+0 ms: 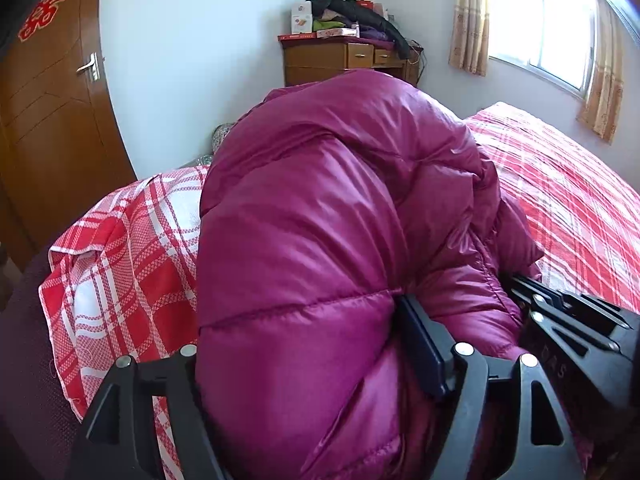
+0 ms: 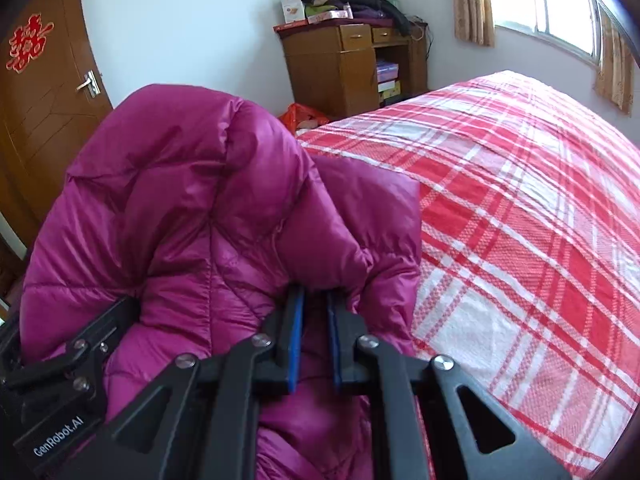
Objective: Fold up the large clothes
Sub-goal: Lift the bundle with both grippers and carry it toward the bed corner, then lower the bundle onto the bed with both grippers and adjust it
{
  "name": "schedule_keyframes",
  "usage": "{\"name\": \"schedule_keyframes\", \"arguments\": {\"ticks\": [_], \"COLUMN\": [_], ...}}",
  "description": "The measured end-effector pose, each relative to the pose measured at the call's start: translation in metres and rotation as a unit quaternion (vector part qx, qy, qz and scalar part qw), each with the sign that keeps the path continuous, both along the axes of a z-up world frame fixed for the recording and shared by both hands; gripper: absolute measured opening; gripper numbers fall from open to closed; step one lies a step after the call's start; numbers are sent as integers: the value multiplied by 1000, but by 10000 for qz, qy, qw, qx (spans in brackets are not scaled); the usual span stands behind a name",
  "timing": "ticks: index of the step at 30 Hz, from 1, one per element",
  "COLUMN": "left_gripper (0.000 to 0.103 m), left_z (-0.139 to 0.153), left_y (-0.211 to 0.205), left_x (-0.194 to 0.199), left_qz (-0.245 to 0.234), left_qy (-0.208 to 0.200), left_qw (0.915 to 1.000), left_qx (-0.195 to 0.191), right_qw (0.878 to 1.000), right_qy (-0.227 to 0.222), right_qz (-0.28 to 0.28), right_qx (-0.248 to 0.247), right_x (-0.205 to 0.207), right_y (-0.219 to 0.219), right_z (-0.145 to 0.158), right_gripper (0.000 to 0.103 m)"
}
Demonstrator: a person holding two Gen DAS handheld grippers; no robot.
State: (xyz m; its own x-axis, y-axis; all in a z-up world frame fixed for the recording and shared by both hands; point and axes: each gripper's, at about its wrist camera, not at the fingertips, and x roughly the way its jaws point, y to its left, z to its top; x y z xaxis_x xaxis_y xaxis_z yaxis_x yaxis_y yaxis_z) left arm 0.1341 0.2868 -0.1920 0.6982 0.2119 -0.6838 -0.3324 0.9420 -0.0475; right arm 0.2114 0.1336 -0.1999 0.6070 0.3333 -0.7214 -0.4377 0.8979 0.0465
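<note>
A puffy magenta down jacket (image 1: 320, 208) is bunched up and lifted over the bed; it also fills the left half of the right wrist view (image 2: 180, 200). My left gripper (image 1: 304, 332) is shut on a thick fold of the jacket, which bulges between its jaws and hides the left finger. My right gripper (image 2: 314, 300) is shut on a pinched edge of the jacket, its blue pads (image 2: 295, 328) close together. The right gripper also shows at the lower right of the left wrist view (image 1: 560, 308), and the left gripper at the lower left of the right wrist view (image 2: 72, 356).
The bed has a red and white plaid cover (image 2: 520, 220). A wooden cabinet (image 2: 344, 68) piled with clothes and boxes stands against the far wall. A brown door (image 1: 48, 120) is at the left, a curtained window (image 1: 536, 28) at the right. A red bag (image 2: 300, 114) lies on the floor.
</note>
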Motion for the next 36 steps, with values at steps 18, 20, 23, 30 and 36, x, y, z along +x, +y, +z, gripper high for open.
{"name": "schedule_keyframes", "arguments": {"ticks": [18, 20, 23, 30, 36], "left_gripper": [77, 77, 77, 77, 81], "left_z": [45, 53, 55, 27, 21], "left_y": [31, 33, 34, 19, 18], "left_x": [-26, -22, 3, 31, 38], "left_qz": [-379, -310, -162, -11, -109], "left_qy": [-61, -179, -125, 335, 511], "left_qw": [9979, 9985, 9994, 9993, 9980], "left_qx": [-526, -413, -265, 186, 346], "right_qw": [9980, 9976, 9977, 9978, 9977], "right_qy": [579, 594, 514, 507, 604], "right_qz": [137, 78, 40, 71, -44], "right_qx": [213, 346, 431, 422, 305], "right_x": [-22, -19, -22, -22, -26], "right_y": [-29, -32, -35, -35, -32], "right_z": [6, 4, 2, 0, 6], "right_gripper": [13, 13, 13, 13, 13]}}
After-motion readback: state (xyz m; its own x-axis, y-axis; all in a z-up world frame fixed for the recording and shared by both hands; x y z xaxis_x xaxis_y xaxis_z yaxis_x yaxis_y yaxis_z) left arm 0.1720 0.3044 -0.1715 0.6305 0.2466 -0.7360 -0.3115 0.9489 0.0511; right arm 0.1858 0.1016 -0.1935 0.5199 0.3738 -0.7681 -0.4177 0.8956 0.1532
